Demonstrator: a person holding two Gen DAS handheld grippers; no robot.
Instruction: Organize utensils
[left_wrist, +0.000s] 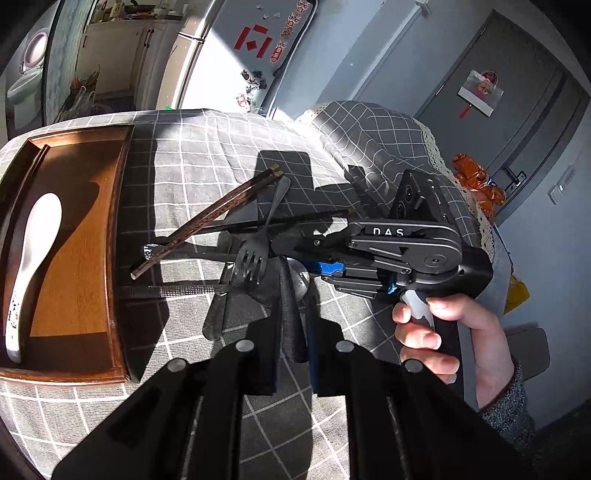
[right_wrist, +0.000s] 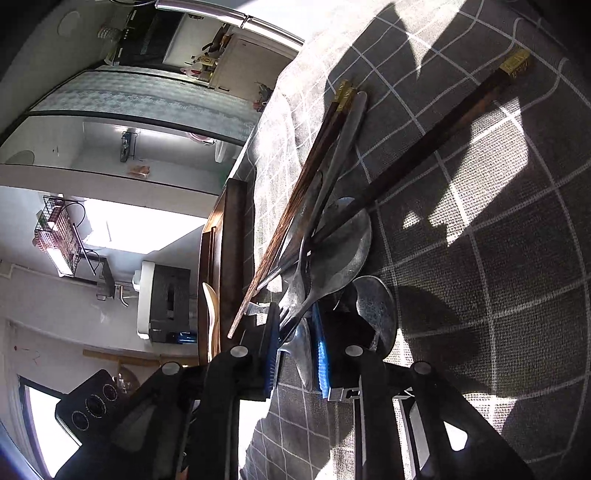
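A pile of utensils lies on the grey checked tablecloth (left_wrist: 207, 147): a pair of dark wooden chopsticks (left_wrist: 207, 225), a metal fork (left_wrist: 251, 262) and a spoon bowl (left_wrist: 300, 280). My left gripper (left_wrist: 293, 325) is shut on a dark ridged handle (left_wrist: 291, 332); which utensil it belongs to is hidden. My right gripper (left_wrist: 319, 253) comes in from the right, rolled onto its side. Its blue pads (right_wrist: 271, 350) are closed on the fork (right_wrist: 343, 147) at its head. A spoon (right_wrist: 343, 240) and a second spoon bowl (right_wrist: 373, 306) lie right beside it. A single chopstick (right_wrist: 443, 136) lies apart.
A wooden tray (left_wrist: 85, 221) stands left of the pile with a white ceramic spoon (left_wrist: 33, 251) in it. A person's hand (left_wrist: 432, 332) grips the right gripper's handle. An orange snack bag (left_wrist: 476, 181) sits at the table's right edge. A fridge (left_wrist: 236, 55) and a door (left_wrist: 517, 92) stand behind.
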